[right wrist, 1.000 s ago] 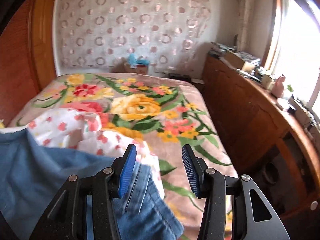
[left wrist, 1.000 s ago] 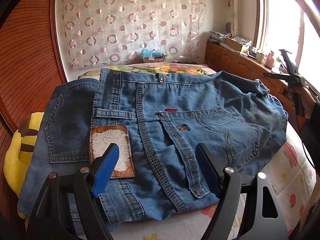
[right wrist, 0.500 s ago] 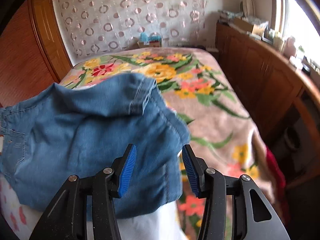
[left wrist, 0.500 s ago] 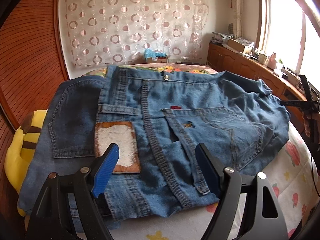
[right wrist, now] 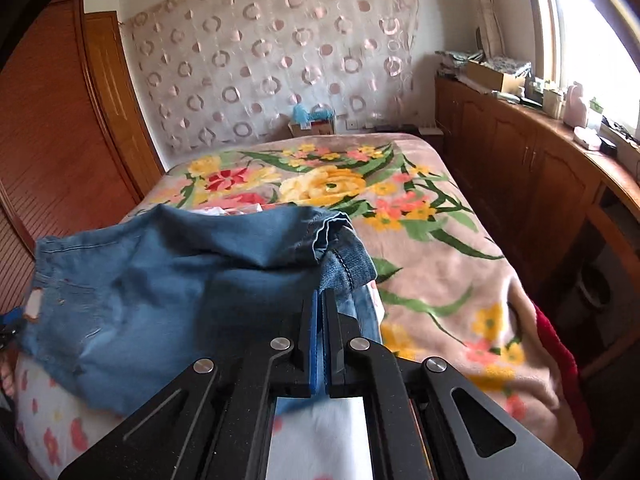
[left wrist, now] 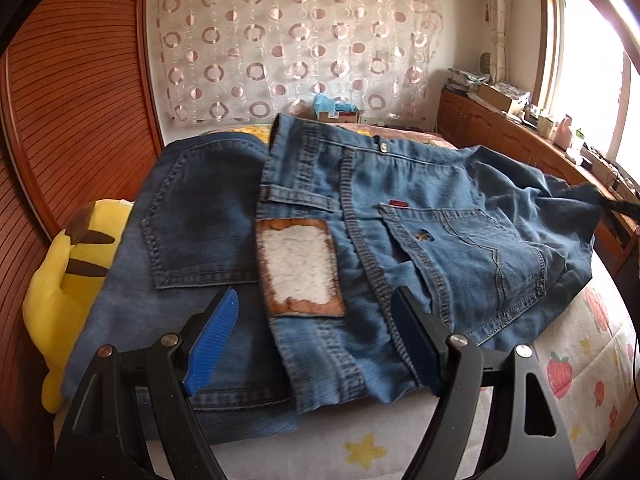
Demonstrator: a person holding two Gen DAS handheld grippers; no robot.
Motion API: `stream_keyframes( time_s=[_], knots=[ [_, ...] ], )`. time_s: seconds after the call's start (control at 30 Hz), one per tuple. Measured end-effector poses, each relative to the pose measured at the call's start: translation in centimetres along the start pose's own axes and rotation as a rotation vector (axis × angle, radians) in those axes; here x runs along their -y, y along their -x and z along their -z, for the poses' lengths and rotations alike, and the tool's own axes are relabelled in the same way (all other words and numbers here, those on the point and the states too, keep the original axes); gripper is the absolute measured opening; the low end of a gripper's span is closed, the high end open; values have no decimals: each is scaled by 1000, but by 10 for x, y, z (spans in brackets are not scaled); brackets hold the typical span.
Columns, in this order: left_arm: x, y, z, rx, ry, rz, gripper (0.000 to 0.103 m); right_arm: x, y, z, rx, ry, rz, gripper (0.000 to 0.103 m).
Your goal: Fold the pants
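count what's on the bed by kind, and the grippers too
jeans: 1
yellow plush toy: 1
floral blanket: 1
grippers: 2, the left gripper open over the jeans, the right gripper shut on a jeans edge
total: 5

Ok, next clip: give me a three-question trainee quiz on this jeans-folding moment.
1. True or false: the right gripper is shut on the jeans.
2. The left gripper is: A) open, B) shut on the leather patch, C) out of view.
3. Fill in: the yellow plush toy lies beside the jeans on the ____ side in the left wrist view.

Key: 1 true; 2 A; 3 left.
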State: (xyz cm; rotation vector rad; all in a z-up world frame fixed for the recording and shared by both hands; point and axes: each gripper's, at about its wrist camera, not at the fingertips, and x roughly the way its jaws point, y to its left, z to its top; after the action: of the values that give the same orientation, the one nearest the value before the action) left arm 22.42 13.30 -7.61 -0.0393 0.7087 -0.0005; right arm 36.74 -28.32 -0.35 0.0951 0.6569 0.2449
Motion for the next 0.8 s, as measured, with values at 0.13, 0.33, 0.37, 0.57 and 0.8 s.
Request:
stream_keyframes(
  time_s=[0.13,0.33,0.37,0.57,0.8],
  knots=[
    [-3,-1,2,-1,3,-9,79,16,-15,25,-84,-27,8,1],
    [0,-1,6,-6,-9,-1,78,42,-34,31,-110,-118,33,17],
    [0,-2,7,-9,-10,1,76,45,-37,31,-114,-124,33,24],
    [-2,-3,13,-24,-1,-7,60,34,-57,30,-159,-185,74,56],
    [0,-9,17,-48,-34,-28,60,43,-70,28,-177,-282,-3,59]
  ],
)
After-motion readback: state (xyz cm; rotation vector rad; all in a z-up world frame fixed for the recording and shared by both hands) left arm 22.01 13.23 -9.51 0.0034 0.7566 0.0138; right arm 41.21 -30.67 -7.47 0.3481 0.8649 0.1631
